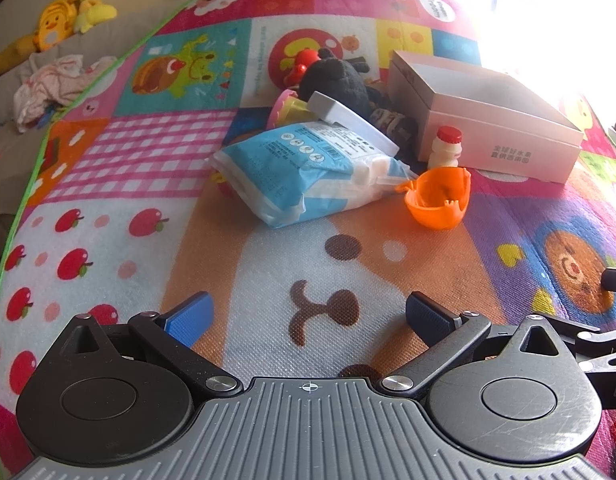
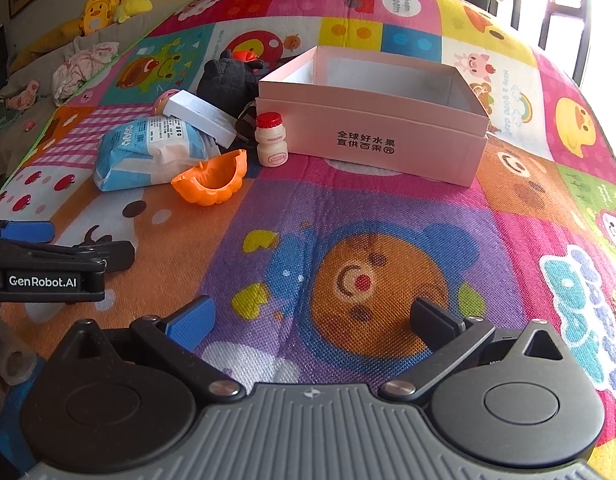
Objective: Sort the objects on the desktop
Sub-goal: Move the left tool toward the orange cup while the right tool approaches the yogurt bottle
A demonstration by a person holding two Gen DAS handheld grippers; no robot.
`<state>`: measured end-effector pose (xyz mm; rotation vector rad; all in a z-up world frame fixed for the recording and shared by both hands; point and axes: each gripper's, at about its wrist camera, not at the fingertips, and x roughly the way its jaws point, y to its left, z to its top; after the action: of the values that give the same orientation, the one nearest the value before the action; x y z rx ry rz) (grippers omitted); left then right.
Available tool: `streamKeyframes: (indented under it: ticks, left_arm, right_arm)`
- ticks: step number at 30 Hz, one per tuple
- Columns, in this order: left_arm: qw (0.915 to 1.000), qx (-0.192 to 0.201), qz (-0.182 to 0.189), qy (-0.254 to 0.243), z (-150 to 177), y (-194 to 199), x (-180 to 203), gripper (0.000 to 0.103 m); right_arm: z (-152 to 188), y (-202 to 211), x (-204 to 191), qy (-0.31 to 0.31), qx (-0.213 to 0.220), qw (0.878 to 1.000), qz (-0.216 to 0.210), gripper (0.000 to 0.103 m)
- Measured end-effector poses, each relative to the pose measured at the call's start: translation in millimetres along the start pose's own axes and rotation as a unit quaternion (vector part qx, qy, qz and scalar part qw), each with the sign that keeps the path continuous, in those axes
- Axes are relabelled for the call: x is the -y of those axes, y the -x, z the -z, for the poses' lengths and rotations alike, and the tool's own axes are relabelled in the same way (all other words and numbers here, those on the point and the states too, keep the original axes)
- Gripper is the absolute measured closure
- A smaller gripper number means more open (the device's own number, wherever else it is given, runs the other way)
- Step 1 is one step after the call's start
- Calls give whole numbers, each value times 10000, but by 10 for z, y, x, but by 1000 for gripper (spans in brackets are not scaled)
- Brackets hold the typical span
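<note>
From your left wrist view, your left gripper (image 1: 309, 316) hangs wide open over the play mat (image 1: 268, 272), holding nothing; the wipes pack (image 1: 304, 172), orange bowl (image 1: 437, 200) and small bottle (image 1: 445, 148) lie ahead beside the pink box (image 1: 495, 140).

From your right wrist view, your right gripper (image 2: 313, 320) is equally wide open and unladen, the box straight ahead, well apart.

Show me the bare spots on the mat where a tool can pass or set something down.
Free: the mat from the pink box and orange bowl down to both open tools, left tool and right tool. The box looks empty inside. Crowded: left of the box, where bottle, wipes pack, grey case and black plush cluster.
</note>
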<state>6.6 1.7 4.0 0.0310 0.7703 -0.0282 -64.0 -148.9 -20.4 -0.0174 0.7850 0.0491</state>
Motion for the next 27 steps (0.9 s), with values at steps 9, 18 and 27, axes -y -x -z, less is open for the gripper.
streamKeyframes:
  ticks: [9,18,27]
  left_arm:
    - [9953,498,267,-782,-278,-58,176,0]
    - [9894,718,-1254,-171,-743,-445,-369,0]
    - [9959,883,211,11,-648,-378,-465,0]
  right_arm:
    - [-68,19,57,126,64,9990,-415,0]
    - [-614,6,-1,686,1154,9905,-305,8]
    - [-1008,-771,-111,216,616,9961,-597,64]
